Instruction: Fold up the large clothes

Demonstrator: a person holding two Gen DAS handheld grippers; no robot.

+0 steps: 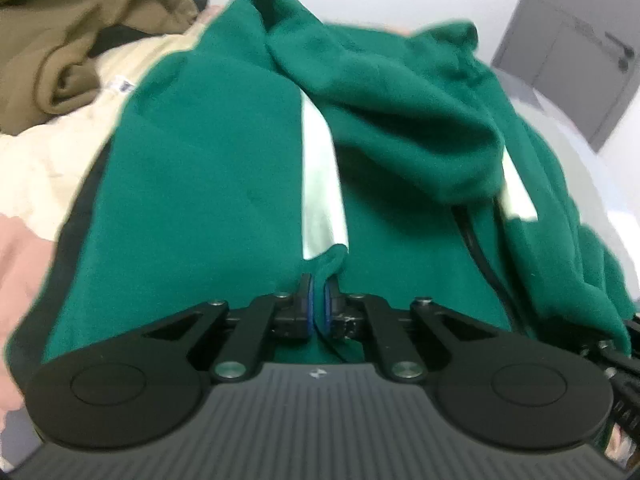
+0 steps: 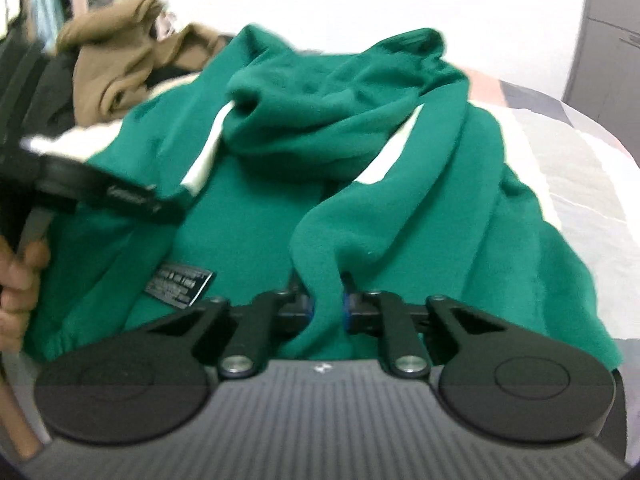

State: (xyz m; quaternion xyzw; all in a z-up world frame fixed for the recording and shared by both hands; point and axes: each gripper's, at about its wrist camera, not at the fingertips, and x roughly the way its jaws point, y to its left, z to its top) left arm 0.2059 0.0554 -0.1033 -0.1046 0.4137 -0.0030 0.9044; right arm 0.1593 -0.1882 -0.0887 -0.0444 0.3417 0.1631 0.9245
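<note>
I have both grippers clamped on the green hoodie [image 1: 224, 168], which lies bunched beside the brown garment [image 1: 80, 40]: left gripper [image 1: 319, 300] pinches thinly, right gripper [image 2: 328, 300] a thicker fold. I judge the left pinch may slip on lifting.

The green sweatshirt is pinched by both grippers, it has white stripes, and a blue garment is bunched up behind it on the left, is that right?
Not quite: the garment bunched behind the green sweatshirt is olive brown, not blue, as both wrist views show. The rest holds: the left gripper and the right gripper each pinch green fabric, and the white stripes are there.
</note>
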